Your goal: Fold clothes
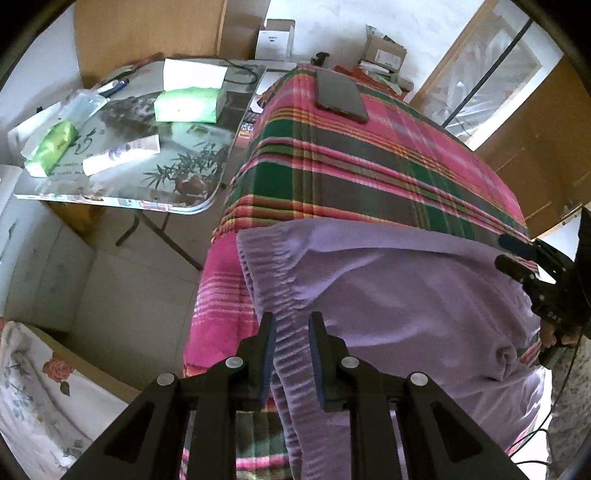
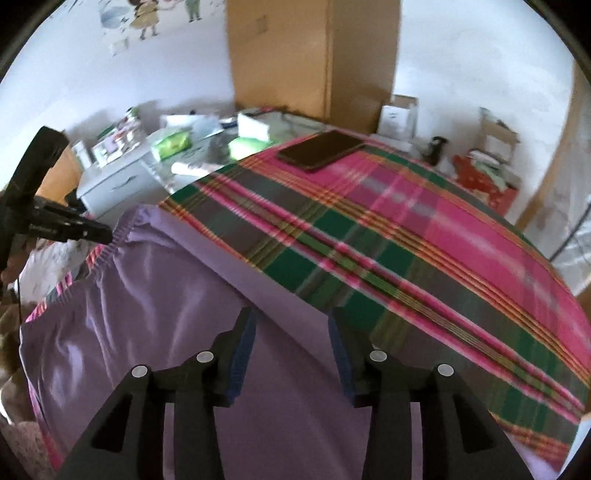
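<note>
The purple garment [image 1: 388, 295] lies spread on the near end of the plaid blanket [image 1: 351, 155], its gathered elastic waistband [image 1: 273, 273] draped over the blanket's left edge. The left gripper [image 1: 291, 354] straddles that waistband; the ribbed fabric runs between its two pads, but whether they pinch it cannot be told. The right gripper [image 2: 291, 354] hovers over the garment's smooth side with its jaws standing apart, only flat cloth below them, nothing clamped.

A dark phone [image 1: 340, 96] rests on the blanket's far end, well apart from the garment. Left of the blanket stands a folding table [image 1: 110, 192] printed with bamboo and brush lettering too blurred to read; on it sit green tissue packs [image 1: 184, 105] and a tube [image 1: 122, 153] whose label is illegible.

Only the left wrist view shows the rose-patterned bedding [image 1: 37, 387] and the plastic-covered frame [image 1: 491, 62] at upper right. Only the right wrist view shows the cartoon wall stickers [image 2: 147, 18] and the wooden wardrobe [image 2: 314, 59] beyond the blanket.
</note>
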